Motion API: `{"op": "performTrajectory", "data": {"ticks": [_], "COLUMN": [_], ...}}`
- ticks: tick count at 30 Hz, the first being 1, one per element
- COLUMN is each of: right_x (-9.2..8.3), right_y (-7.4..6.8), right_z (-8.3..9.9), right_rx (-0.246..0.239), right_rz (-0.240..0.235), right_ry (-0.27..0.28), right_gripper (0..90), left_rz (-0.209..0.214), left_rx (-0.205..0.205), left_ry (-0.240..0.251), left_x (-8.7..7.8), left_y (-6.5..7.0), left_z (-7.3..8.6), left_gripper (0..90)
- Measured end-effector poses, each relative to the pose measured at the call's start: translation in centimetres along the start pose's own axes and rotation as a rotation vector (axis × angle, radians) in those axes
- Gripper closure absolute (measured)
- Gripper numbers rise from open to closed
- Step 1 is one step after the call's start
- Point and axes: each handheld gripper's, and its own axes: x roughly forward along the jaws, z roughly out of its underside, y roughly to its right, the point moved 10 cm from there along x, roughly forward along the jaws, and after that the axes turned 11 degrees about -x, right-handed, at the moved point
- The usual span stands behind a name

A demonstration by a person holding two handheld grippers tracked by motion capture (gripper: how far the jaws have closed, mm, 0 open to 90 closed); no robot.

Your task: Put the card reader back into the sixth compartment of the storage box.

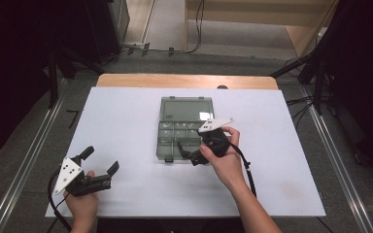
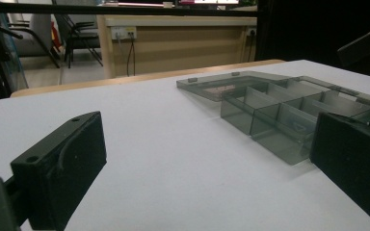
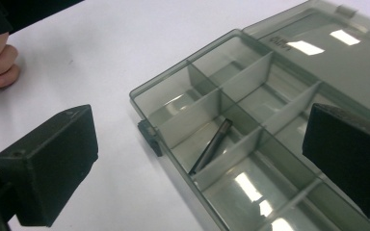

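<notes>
Organizer box (image 1: 184,128) of smoky clear plastic, lid laid open flat behind it, on the white table (image 1: 126,126). Your right gripper (image 1: 188,156) hangs over the box's near edge, its jaws spread wide with nothing clamped between them. In the right gripper view a thin dark rod (image 3: 211,146), perhaps a drill bit, lies in one compartment directly ahead of and between those jaws, one end propped up against a divider; neither pad touches it. The box's small front latch (image 3: 149,137) sits just inside the left-hand jaw in that view, and the open lid (image 3: 337,53) lies beyond the right-hand jaw.

Your left gripper (image 1: 99,162) rests low at the table's near left corner, well apart from the box. Its jaws are likewise spread wide and empty. In the left gripper view only bare tabletop lies between them, and the box (image 2: 289,115) stands ahead and toward the right-hand jaw, whose pad partly covers the nearest corner.

Both grippers carry a grey three-cornered plate, and a black cable trails from each back toward your forearms. Beyond the table, a wooden counter (image 2: 173,43) and chairs stand in the background.
</notes>
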Motion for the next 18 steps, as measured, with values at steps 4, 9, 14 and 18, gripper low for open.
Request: {"op": "performTrajectory", "data": {"ticks": [4, 9, 14, 18], "right_x": [-1.0, -2.3, -3.7, -4.8], "right_y": [0.1, 0.0, 0.2, 0.4], "right_z": [0.4, 0.9, 1.6, 2.2], "right_rx": [-0.001, -0.001, 0.001, 0.002], "right_rz": [0.017, 0.033, 0.054, 0.075], "right_ry": [0.033, 0.066, 0.089, 0.109], "right_gripper": [0.0, 0.0, 0.0, 0.0], "left_rz": [0.0, -0.002, -0.003, -0.004], "left_rx": [0.0, 0.001, 0.001, 0.001], "left_ry": [0.0, 0.0, -0.001, -0.001], "left_x": [0.0, 0.0, 0.0, 0.0], "left_y": [0.0, 0.0, 0.0, 0.0], "left_z": [0.0, 0.0, 0.0, 0.0], "left_gripper": [0.0, 0.0, 0.0, 0.0]}}
